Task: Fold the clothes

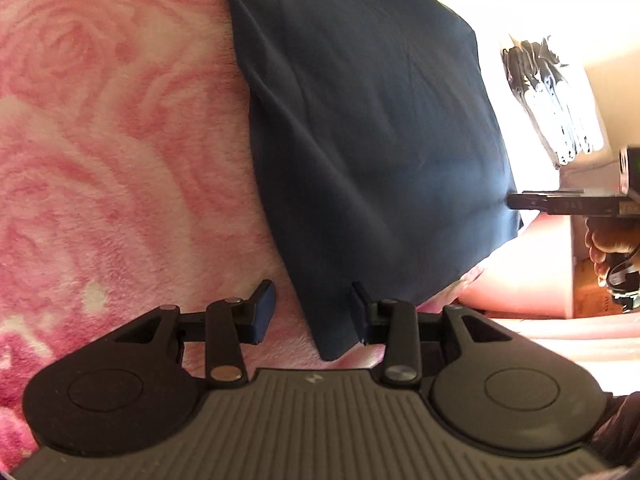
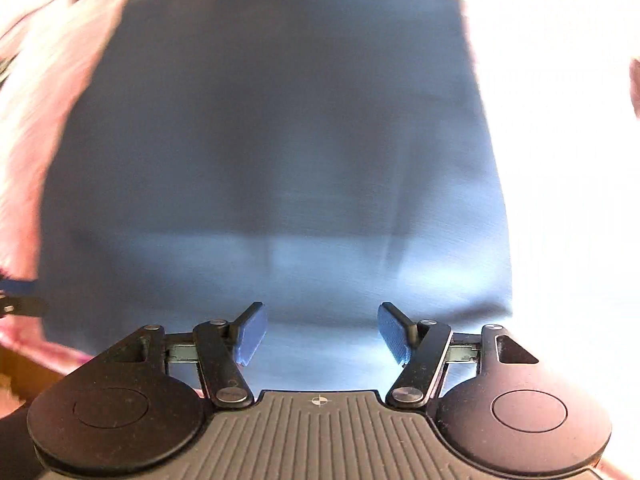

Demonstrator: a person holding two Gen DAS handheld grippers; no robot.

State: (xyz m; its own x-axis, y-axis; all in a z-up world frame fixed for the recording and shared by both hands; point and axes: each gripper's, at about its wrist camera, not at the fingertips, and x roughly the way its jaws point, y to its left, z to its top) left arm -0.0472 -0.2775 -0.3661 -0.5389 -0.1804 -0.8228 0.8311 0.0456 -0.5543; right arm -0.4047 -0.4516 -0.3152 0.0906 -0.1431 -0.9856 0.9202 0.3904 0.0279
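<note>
Left wrist view showed the left tongs (image 1: 308,312) narrowly parted astride the navy garment (image 1: 368,128)'s corner, likely preparing a fold, while right tongs (image 2: 322,334) hovered wide, empty above it.

Dark navy-blue cloth garment (image 1: 372,128), folded into a smooth, roughly rectangular panel, lying flat on the pink rose-patterned fleece blanket (image 1: 112,152).
</note>
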